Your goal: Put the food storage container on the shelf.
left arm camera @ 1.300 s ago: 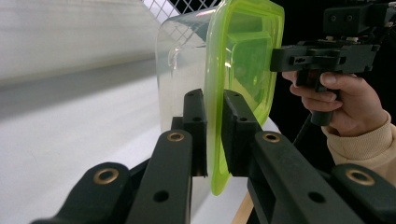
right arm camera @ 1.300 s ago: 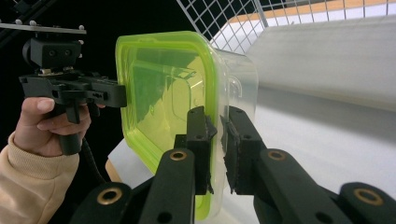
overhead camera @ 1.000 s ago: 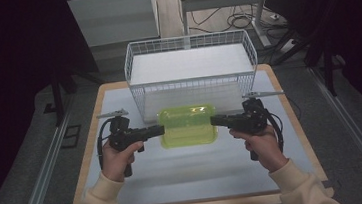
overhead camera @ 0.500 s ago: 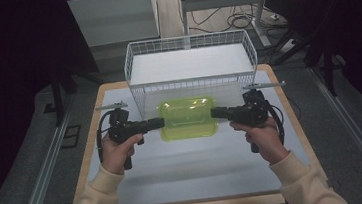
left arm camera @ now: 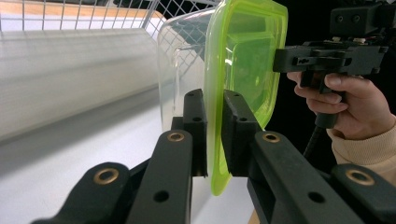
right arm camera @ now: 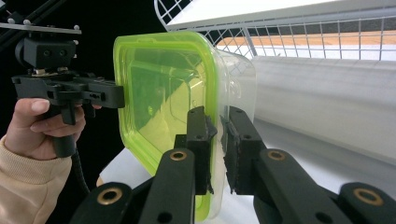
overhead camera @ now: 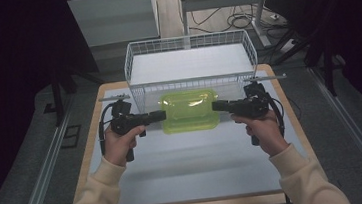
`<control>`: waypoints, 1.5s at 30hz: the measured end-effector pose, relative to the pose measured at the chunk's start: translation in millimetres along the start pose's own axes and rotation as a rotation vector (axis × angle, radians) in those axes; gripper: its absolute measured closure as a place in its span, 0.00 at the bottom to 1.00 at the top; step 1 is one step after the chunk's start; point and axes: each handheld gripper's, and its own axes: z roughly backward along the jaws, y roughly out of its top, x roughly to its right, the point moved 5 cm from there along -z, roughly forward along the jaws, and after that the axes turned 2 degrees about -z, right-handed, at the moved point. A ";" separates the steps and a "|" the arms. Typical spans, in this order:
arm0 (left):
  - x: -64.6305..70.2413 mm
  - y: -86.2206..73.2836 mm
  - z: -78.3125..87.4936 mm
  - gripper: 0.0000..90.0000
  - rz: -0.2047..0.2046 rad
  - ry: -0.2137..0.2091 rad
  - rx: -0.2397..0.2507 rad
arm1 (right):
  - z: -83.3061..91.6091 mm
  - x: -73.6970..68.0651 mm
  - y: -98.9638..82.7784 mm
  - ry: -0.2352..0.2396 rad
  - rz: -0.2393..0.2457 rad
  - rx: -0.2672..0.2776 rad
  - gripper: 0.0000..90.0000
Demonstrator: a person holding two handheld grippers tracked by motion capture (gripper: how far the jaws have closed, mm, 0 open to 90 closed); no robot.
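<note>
A clear plastic container with a lime-green lid (overhead camera: 189,110) hangs level above the table, just in front of the white wire basket (overhead camera: 189,58). My left gripper (overhead camera: 159,115) is shut on the lid's left rim, and my right gripper (overhead camera: 218,106) is shut on its right rim. In the left gripper view the green lid (left arm camera: 243,60) runs between the two jaws, with the far hand and its gripper (left arm camera: 327,56) beyond. The right gripper view shows the lid (right arm camera: 163,88) pinched the same way, the clear tub (right arm camera: 236,79) to its right.
The wire basket stands at the back of the wooden-edged table (overhead camera: 195,166) with a white surface. Metal rails (overhead camera: 41,181) run along both sides of the table on the floor. Cables and a stand (overhead camera: 241,16) lie behind the basket.
Both grippers have carried the container forward, away from the person, and up toward the front wall of the wire basket. Both grips stay shut on the lid rim.
</note>
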 end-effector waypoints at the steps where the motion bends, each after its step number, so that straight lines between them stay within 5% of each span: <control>1: 0.3 2.2 -0.7 0.91 -0.003 0.001 0.001 | 0.4 0.3 1.9 -0.001 0.002 0.000 0.91; 15: 1.4 25.6 -1.3 0.91 -0.037 0.021 -0.011 | 1.7 1.8 17.6 -0.001 -0.011 0.018 0.91; 26: 4.7 43.0 3.4 0.91 -0.047 0.010 0.012 | 7.1 -7.3 37.3 -0.013 0.034 0.039 0.91; 45: -5.3 85.3 -1.5 0.91 -0.068 0.042 0.012 | -1.7 3.7 74.2 -0.010 0.005 0.053 0.91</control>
